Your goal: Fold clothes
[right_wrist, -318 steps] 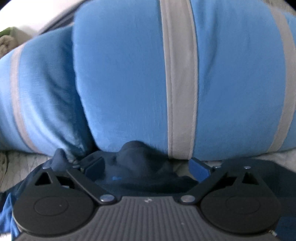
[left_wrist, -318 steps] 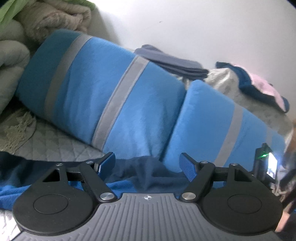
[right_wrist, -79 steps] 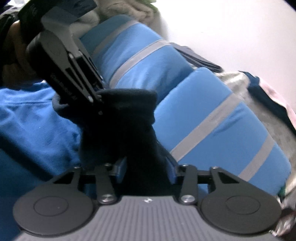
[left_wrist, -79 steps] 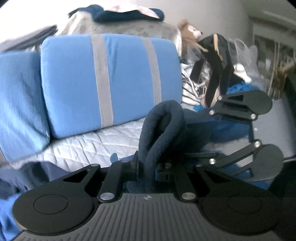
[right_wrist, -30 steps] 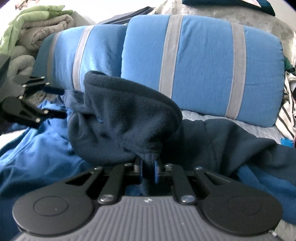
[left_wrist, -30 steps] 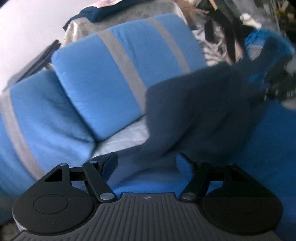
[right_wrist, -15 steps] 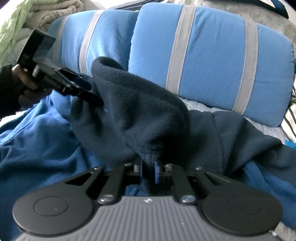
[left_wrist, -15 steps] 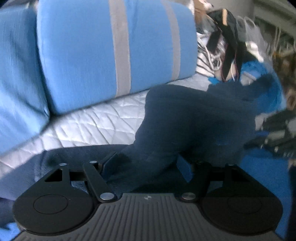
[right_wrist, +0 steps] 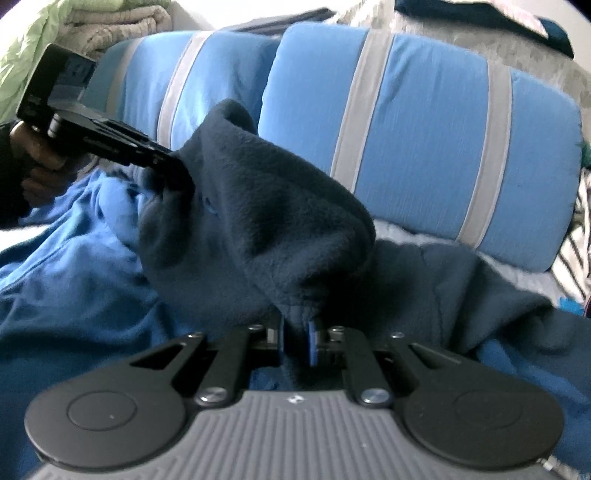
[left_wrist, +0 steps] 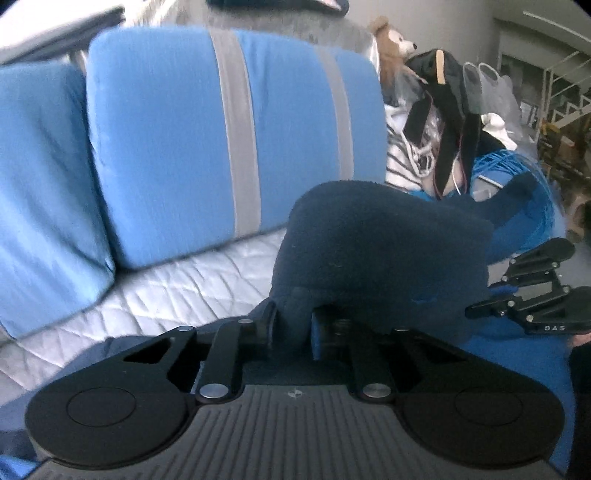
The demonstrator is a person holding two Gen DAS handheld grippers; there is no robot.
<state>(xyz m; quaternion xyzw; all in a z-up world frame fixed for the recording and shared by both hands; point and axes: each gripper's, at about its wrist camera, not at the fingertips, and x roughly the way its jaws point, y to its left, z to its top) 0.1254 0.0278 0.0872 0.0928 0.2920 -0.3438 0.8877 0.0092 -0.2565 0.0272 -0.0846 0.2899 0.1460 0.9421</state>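
A dark navy fleece garment (left_wrist: 380, 254) with a bright blue lining lies bunched on the bed. In the left wrist view my left gripper (left_wrist: 293, 326) is closing its jaws on a thick fold of the fleece, which fills the gap between its pads. My right gripper (right_wrist: 295, 341) is shut on another edge of the same fleece (right_wrist: 266, 229), which rises in a hump in front of it. The right wrist view also shows the left gripper (right_wrist: 173, 166) at the left, biting into the far side of the hump, with a hand (right_wrist: 37, 162) on its handle. The right gripper (left_wrist: 532, 295) appears at the right edge of the left wrist view.
Two blue cushions with grey stripes (left_wrist: 229, 144) (right_wrist: 417, 144) lean against the wall behind a white quilted bed cover (left_wrist: 177, 280). A teddy bear (left_wrist: 391, 44), black straps, a striped cloth and blue cable (left_wrist: 509, 177) pile up at the right. Folded blankets (right_wrist: 92, 18) sit at top left.
My left gripper, open a second ago, has swung over to the fleece hump and closed its jaws onto a fold. The right gripper has kept still, shut on its edge.
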